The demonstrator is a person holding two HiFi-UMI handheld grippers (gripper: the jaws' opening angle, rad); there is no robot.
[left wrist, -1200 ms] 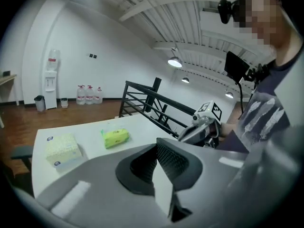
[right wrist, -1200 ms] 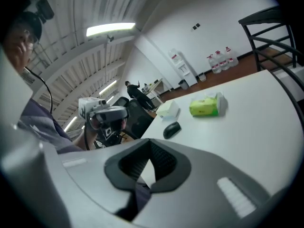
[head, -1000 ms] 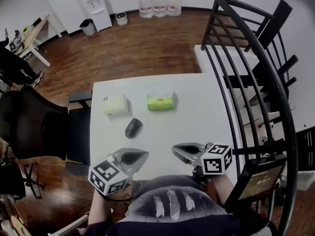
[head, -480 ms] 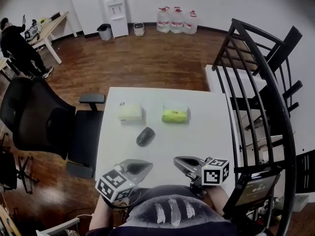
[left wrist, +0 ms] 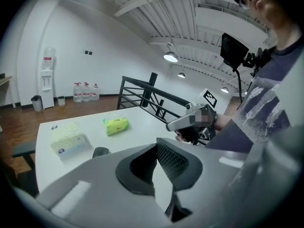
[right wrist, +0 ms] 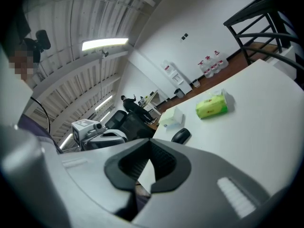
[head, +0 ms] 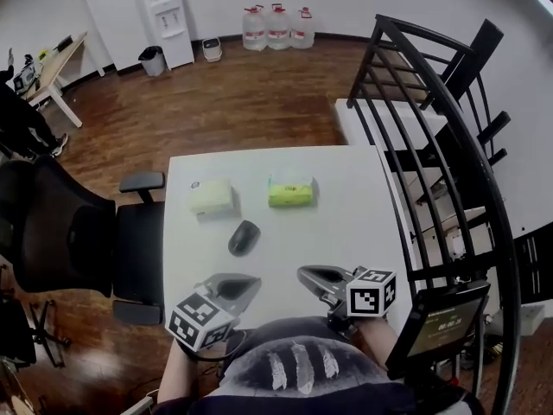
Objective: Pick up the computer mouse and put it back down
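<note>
A: Your mouse (head: 244,237) lies flat on the white counter (head: 363,188), a bit left of the middle. Nothing touches it.

B: You hold your left tongs (head: 252,281) over the near edge of the counter. They are on your side of the mouse, and there is a gap between them and it. Their two jaws are pressed together, with nothing in them.

A: Your right tongs (head: 304,273) are much the same. You hold them over the near edge too, just to the right of the left ones. Their jaws are together, and they hold nothing. The mouse is farther from these tongs than from the left ones.

B: Behind your mouse you have two packs. The pale pack (head: 212,197) sits on the left, and the green pack (head: 289,192) sits on the right. They lie side by side with a gap between them. The mouse is nearer to the pale pack, but it does not touch it.

A: A black chair (head: 78,232) stands at the left side of your counter. A black rail (head: 432,145) runs along the right side.

B: Far off, you can see three water jugs (head: 276,26) on the wood floor (head: 242,93).
</note>
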